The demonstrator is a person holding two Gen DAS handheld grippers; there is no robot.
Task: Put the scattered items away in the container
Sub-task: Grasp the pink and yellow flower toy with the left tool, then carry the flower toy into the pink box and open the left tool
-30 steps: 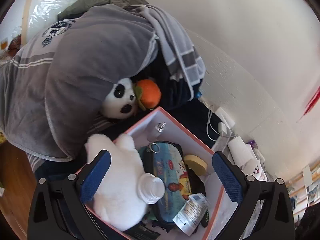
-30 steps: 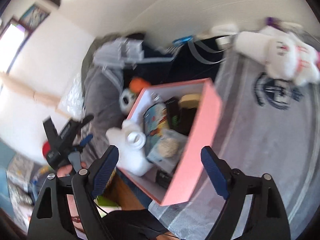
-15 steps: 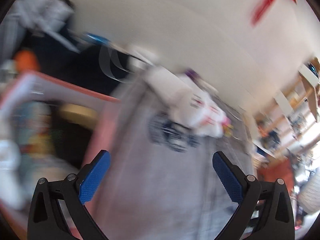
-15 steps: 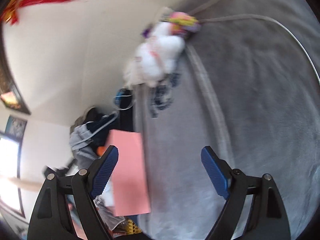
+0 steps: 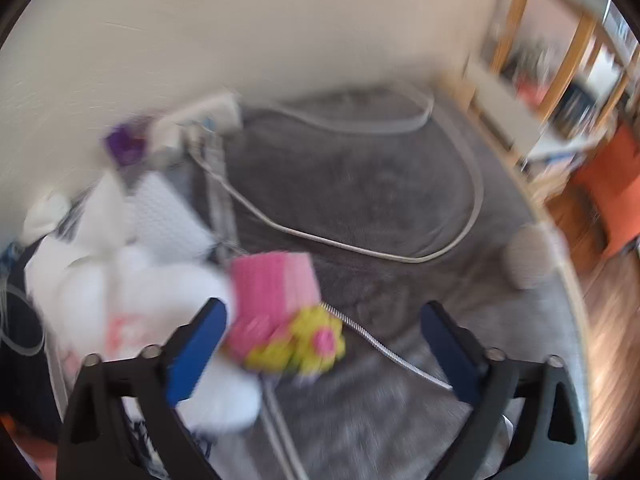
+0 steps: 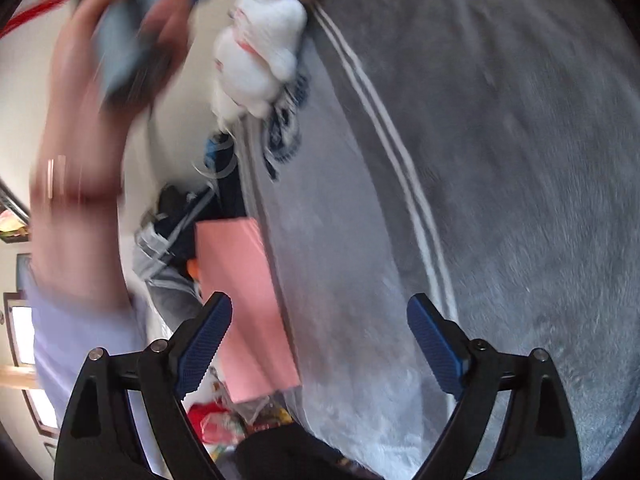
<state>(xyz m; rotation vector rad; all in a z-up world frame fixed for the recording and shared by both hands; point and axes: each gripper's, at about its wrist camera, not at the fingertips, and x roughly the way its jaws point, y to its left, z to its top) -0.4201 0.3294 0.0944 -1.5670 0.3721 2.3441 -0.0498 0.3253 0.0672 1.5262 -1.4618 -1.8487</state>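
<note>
A pink and yellow toy [image 5: 276, 284] lies on the grey blanket [image 5: 360, 184] beside a white plush [image 5: 132, 288]. My left gripper [image 5: 320, 312] straddles the toy. Its jaws are closing, the toy is close to the left pad, and neither pad presses it. In the right wrist view the pink box [image 6: 244, 300] stands at the blanket's [image 6: 500, 160] left edge, with items showing at its near end. My right gripper [image 6: 319, 302] hovers over the box edge and blanket. Its jaws are opening and hold nothing. The white plush [image 6: 260, 48] lies at the top, near a person's hand [image 6: 100, 80] holding the other gripper.
A pale cable [image 5: 472, 200] loops across the blanket, and a thin metal coil [image 5: 380, 344] runs from the toy. A power strip [image 5: 208, 112] sits by the wall. A beige ball [image 5: 528, 256] lies at the right. Wooden shelves [image 5: 560, 60] stand beyond. Dark clothes [image 6: 176, 216] are piled behind the box.
The left wrist view swung from the box over to the white plush and pink toy, and its jaws narrowed. The right gripper dropped toward the blanket and rolled; the box now sits lower left.
</note>
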